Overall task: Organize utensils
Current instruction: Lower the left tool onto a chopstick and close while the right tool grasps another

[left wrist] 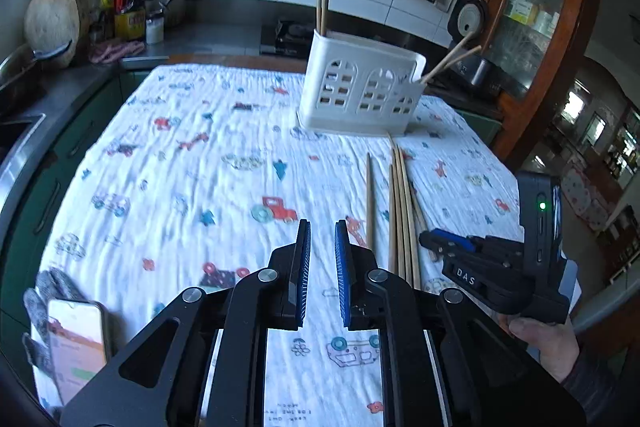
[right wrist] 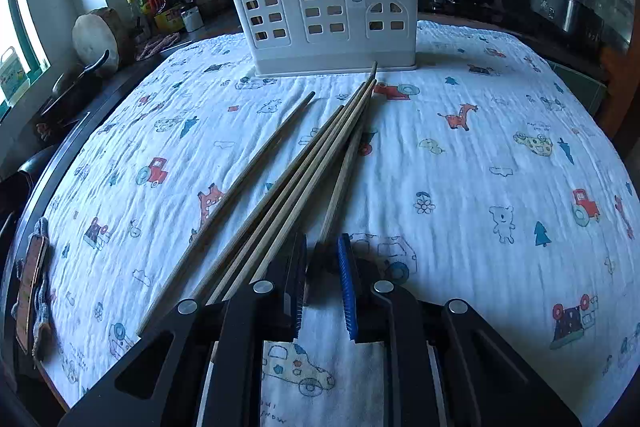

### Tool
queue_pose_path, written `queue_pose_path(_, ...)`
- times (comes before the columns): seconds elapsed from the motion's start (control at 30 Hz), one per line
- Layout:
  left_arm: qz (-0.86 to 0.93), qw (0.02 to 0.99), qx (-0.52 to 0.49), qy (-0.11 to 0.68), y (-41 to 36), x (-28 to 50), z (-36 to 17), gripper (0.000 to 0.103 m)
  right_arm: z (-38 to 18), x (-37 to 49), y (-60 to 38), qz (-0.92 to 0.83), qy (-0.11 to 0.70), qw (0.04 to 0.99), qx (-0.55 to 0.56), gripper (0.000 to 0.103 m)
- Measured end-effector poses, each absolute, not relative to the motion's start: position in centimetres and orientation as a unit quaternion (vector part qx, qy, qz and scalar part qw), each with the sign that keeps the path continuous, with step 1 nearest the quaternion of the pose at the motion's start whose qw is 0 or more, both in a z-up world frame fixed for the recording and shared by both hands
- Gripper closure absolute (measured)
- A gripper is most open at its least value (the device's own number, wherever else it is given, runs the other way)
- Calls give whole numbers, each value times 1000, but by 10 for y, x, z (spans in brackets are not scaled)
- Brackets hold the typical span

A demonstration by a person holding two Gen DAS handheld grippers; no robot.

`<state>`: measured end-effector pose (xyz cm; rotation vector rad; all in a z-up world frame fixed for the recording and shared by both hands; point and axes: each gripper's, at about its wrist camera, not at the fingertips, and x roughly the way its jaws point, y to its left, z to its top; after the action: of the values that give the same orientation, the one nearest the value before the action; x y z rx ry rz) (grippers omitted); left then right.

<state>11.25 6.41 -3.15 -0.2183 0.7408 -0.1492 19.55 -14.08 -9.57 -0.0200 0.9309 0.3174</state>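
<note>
At the left edge we see a phone (left wrist: 78, 343) lying on a grey cloth, and behind it a dark counter with bottles (left wrist: 124, 7). The table carries a white printed cloth (left wrist: 180, 167). Our left gripper (left wrist: 322, 239) hangs above it, jaws parted, holding nothing. Further right, loose chopsticks (right wrist: 288, 171) lie before the white holder (right wrist: 320, 11). Our right gripper (right wrist: 322, 251) is low, jaws apart around one chopstick end; we cannot tell if they touch it. A wooden cabinet (left wrist: 536, 7) stands at far right.
</note>
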Motion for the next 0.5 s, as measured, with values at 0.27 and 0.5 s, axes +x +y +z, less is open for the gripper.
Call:
queue_pose_path(0.27, -83, 912, -108, 386, 51, 116, -54, 91, -97, 195, -140, 134, 441, 887, -23, 93)
queue_pose_path(0.5, -94, 904, -113, 401, 46, 116, -68, 91, -95, 189, -151, 131, 438, 889, -21, 95)
